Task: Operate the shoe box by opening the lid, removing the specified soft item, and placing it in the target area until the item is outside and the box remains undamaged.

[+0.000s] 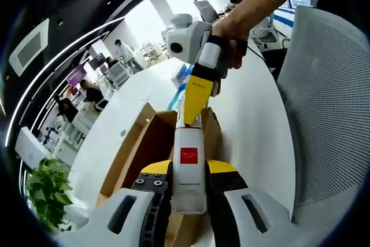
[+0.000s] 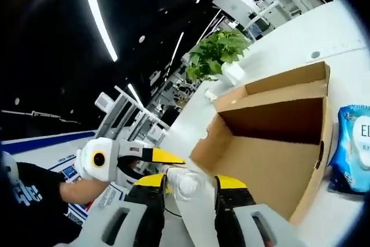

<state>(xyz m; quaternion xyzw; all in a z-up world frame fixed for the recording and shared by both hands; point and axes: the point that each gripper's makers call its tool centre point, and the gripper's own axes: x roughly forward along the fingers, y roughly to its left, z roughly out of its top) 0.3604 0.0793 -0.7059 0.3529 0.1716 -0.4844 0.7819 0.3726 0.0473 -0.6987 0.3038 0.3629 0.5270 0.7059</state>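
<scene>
Cardboard shoe box (image 2: 277, 143), open, hollow.

The left gripper (image 1: 189, 182) has a white moulded body with two dark slotted openings on its shoulders, black inner jaw arms studded with small silver screws, and yellow wedge-shaped tips. The right gripper (image 2: 191, 188) is built the same: white shell with dark slots, black jaw arms, yellow caps at the ends. Seen from the left gripper view, the right gripper shows a long yellow tapering jaw with small dark print on it, a black section above that, and a white housing. The person's hand (image 1: 234, 33) is bare at the forearm; in the right gripper view a black short sleeve (image 2: 26, 192) with white lettering sits beside the left gripper.
</scene>
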